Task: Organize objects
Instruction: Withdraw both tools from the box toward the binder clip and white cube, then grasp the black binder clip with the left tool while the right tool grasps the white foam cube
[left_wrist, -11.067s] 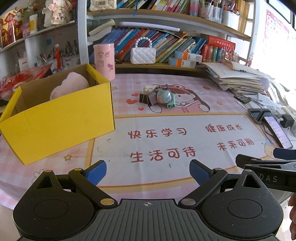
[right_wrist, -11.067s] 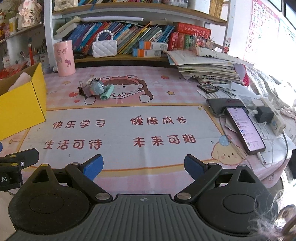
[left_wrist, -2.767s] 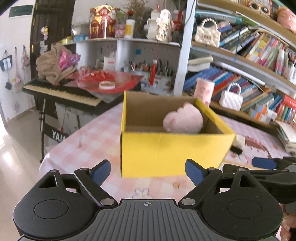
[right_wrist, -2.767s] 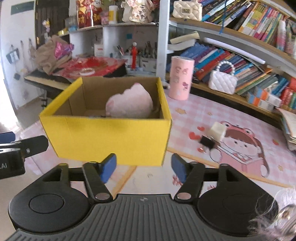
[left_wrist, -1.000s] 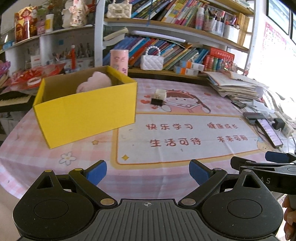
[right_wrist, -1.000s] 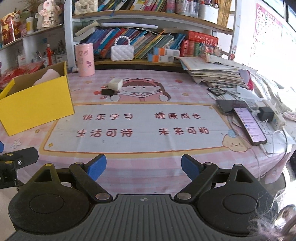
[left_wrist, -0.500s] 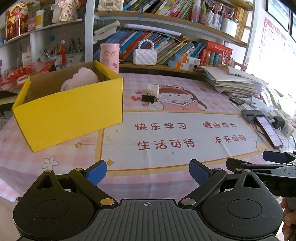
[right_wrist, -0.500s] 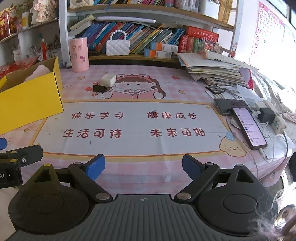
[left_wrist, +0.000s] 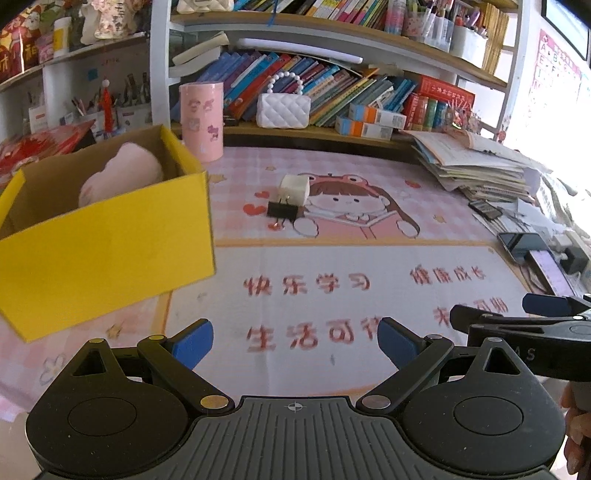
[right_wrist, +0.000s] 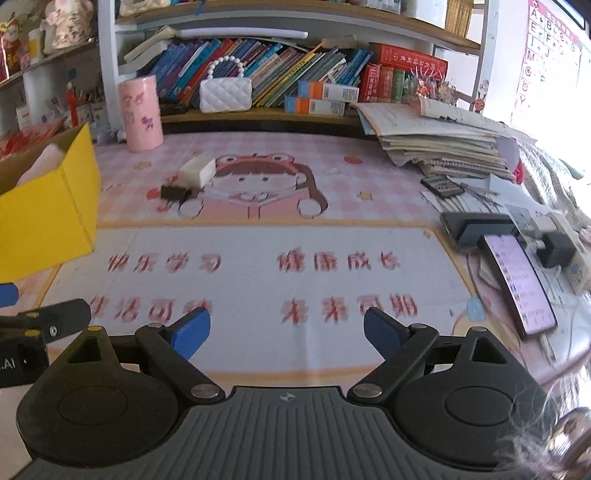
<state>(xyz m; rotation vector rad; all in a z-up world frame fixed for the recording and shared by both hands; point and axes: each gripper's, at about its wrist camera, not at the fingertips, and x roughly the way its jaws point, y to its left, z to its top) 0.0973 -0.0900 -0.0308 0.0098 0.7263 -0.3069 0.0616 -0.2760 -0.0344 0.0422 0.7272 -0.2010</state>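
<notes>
- Table (left_wrist: 369, 162), covered by a pink checked mat printed with a cartoon child and red characters; it carries everything listed below.
- Bookshelf (left_wrist: 332, 40) along the table's far edge, packed with leaning books, with a white quilted purse (left_wrist: 283, 110) on its lowest board.
- Yellow cardboard box (left_wrist: 107, 251) at the table's left edge, open at the top, with a pale pink plush (left_wrist: 122, 177) lying inside against its far wall.
- Stack of papers and notebooks (right_wrist: 436, 147) at the far right corner of the table.
- Left hand-held gripper (left_wrist: 294, 341), over the near edge: blue-padded fingers spread wide, nothing between them.
- Right hand-held gripper (right_wrist: 286, 332), over the near edge, just right of the left one: fingers likewise spread wide and empty.
- Pink cylindrical holder (left_wrist: 201, 122), upright near the far edge, just behind the box's right corner.
- Smartphone (right_wrist: 517, 284), screen lit, by the right edge, beside a charger and cable.
- White block (left_wrist: 294, 189) on the mat's cartoon print, toward the far middle, well clear of both grippers.
- Black binder clip (left_wrist: 282, 210), touching the near side of the white block.
</notes>
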